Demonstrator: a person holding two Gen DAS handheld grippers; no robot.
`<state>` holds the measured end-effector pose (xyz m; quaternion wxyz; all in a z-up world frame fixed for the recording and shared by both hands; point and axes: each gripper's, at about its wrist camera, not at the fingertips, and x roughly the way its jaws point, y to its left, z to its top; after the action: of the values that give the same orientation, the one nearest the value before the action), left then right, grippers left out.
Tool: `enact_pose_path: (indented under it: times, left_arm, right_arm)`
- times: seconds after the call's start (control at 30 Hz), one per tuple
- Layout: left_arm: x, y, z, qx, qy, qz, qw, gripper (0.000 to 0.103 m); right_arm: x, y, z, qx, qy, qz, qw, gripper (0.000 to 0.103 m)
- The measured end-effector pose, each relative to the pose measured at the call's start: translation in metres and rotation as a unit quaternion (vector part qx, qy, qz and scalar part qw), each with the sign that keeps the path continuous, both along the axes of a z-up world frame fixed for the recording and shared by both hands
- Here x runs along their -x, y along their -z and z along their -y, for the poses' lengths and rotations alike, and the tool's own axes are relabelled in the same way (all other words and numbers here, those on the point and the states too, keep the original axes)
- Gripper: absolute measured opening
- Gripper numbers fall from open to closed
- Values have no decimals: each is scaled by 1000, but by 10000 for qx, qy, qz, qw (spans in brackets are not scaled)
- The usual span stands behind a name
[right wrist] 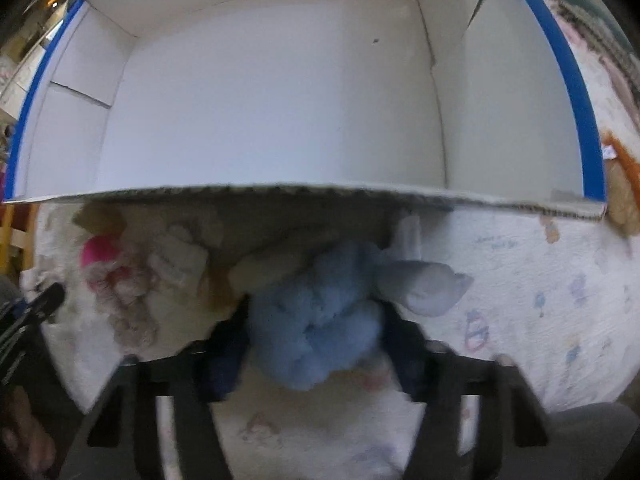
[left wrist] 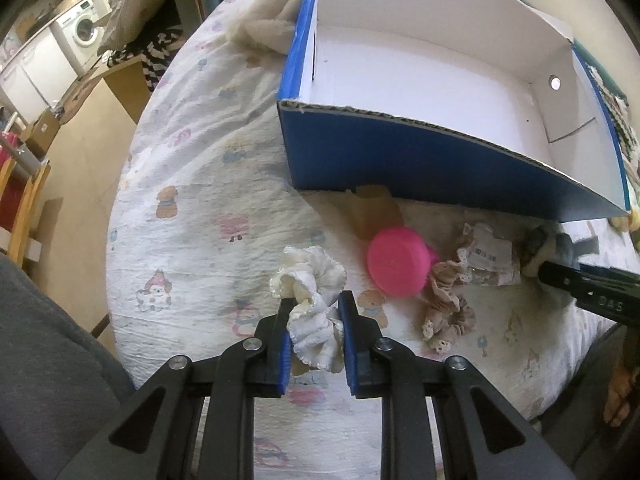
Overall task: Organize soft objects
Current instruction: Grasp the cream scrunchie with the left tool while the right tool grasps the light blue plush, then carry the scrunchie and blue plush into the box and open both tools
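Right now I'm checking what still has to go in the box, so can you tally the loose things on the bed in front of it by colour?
White: 1, the white scrunchie in the left gripper
Beige: 1, the beige scrunchie
Pink: 1, the pink round item
Blue: 1, the blue plush toy between the right gripper fingers
Total: 4

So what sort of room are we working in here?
Most likely a home, probably a small flat: the work surface is a bed or mattress under a children's cartoon-print sheet, a washing machine stands among white cabinets beyond, and clothes hang beside it.
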<state>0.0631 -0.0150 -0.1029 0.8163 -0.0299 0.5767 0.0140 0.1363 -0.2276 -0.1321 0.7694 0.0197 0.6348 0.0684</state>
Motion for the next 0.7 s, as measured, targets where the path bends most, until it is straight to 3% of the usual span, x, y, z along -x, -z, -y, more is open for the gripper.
enact_pose_path:
  times: [0.13,0.4,0.7]
  left_arm:
    - [-3,2,-2,18,-56,-41,10000,19]
    - [-4,-1,-3,-37,-88,54,9999,19]
    - [10,-25,-5,-154,-104,319,9993,19]
  right_arm:
    - [6,-16,7,-477,76,-16,9988,20]
    - [29,-73,4,-1248,-79,537,9907,13]
    - [48,-95,27,-1769,-256,753,9810,13]
